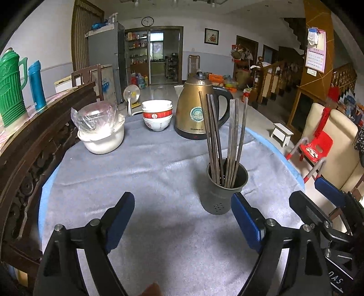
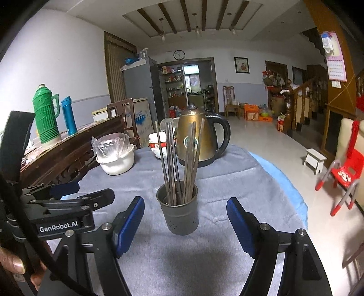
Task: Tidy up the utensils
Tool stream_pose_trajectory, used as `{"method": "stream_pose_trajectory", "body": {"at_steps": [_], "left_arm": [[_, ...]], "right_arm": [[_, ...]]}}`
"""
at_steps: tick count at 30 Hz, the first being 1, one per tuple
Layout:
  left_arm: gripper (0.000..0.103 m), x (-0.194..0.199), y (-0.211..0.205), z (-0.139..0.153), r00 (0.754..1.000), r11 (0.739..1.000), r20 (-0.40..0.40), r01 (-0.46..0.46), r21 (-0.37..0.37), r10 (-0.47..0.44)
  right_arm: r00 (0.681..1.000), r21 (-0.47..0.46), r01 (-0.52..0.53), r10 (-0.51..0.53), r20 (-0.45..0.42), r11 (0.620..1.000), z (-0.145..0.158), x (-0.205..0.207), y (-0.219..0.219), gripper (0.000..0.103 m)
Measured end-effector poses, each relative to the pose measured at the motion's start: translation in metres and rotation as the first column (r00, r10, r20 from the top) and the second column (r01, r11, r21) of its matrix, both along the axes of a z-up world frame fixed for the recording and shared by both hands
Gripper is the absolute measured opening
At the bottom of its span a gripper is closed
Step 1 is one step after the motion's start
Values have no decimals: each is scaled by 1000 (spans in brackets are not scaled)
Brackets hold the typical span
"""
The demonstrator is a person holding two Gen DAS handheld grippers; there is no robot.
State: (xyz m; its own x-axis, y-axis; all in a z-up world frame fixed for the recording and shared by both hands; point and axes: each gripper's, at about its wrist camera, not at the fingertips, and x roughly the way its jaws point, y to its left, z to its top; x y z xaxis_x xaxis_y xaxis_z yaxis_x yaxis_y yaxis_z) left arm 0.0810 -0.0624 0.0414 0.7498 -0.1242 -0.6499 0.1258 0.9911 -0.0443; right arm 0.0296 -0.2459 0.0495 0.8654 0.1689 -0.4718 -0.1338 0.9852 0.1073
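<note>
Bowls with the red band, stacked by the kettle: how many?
3, nested in one stack on the grey cloth, between the kettle and the plastic-covered white pot. More may be nested out of sight.

White walls (image 2: 68,57) with grey lower band, wall clock (image 2: 179,54) hanging upper centre, beamed ceiling (image 2: 193,16) showing, pale tiled floor (image 2: 261,141) gleaming, red chair (image 2: 343,173) sitting right.

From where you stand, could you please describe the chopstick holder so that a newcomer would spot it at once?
Start at the round table with the grey cloth, where a brass-coloured kettle stands at the far side. Nearer than the kettle, alone on the cloth, stands the chopstick holder. It is a dark metal cup with small holes near its base, and the only vessel with long chopsticks standing upright in it.
</note>
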Motion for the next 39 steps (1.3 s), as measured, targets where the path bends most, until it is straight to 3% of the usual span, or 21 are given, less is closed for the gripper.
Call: {"method": "stream_pose_trajectory", "body": {"at_steps": [8,23,39], "left_arm": [[99,-4,-1,6,1000,1000,6,0,4,0],[100,-6,-3,13,998,997,31,-47,59,45],[100,2,1,9,999,998,11,-46,37,45]], "right_arm": [[1000,-18,-7,7,16,1000,8,-2,1,78],[1000,-45,9,-9,16,999,13,-1,-4,78],[999,-58,35,-34,13,998,18,5,-5,78]]}}
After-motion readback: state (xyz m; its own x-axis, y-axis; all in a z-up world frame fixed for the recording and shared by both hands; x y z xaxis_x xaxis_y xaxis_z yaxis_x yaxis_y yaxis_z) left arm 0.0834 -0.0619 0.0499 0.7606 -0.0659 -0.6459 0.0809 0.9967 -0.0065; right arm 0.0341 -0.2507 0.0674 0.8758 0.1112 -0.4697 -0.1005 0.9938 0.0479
